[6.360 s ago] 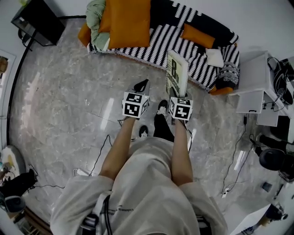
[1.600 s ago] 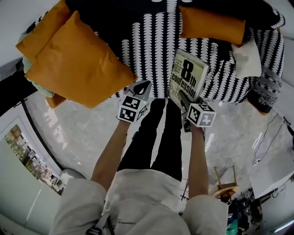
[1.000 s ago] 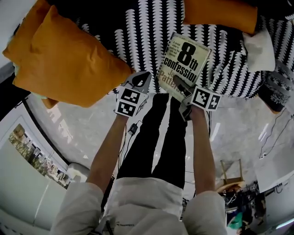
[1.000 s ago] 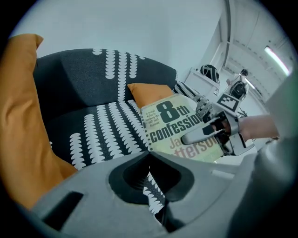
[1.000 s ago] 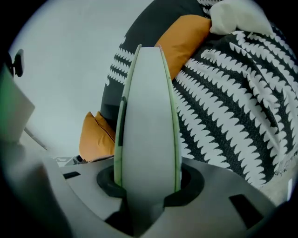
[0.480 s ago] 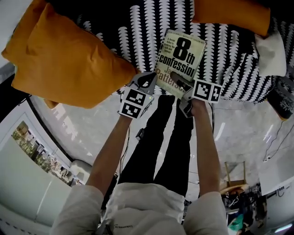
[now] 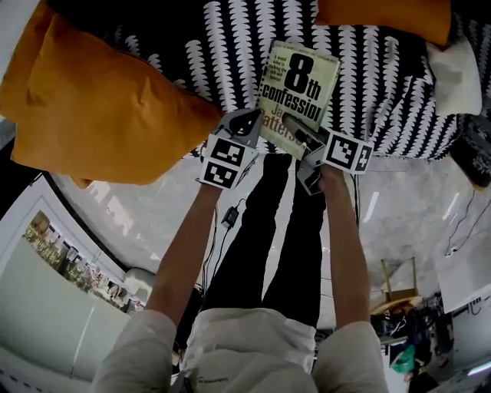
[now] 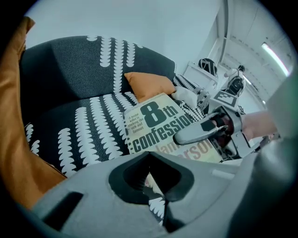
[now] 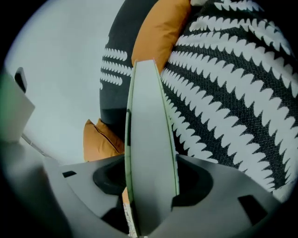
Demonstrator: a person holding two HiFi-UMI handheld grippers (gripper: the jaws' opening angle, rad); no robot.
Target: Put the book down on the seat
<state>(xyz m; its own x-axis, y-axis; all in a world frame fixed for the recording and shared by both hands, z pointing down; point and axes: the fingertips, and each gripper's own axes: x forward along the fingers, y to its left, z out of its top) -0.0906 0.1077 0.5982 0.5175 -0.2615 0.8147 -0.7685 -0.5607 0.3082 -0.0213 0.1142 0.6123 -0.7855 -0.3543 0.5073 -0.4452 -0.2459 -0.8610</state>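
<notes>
The book, a pale green paperback with "8th confession" on its cover, lies face up on the black-and-white patterned seat. My right gripper still straddles its near edge, and its jaws are opening, the upper finger lifting off the cover. In the right gripper view the book's edge stands between the spread jaws. My left gripper hangs shut and empty just left of the book, at the seat's front edge.
A big orange cushion lies on the seat to the left. A smaller orange cushion and a white cushion sit at the back right. The person's legs and the marble floor are below.
The book has gone from tilted above the seat to lying flat on it, a little farther in. The right gripper's jaws have spread. The left gripper stayed beside it.
</notes>
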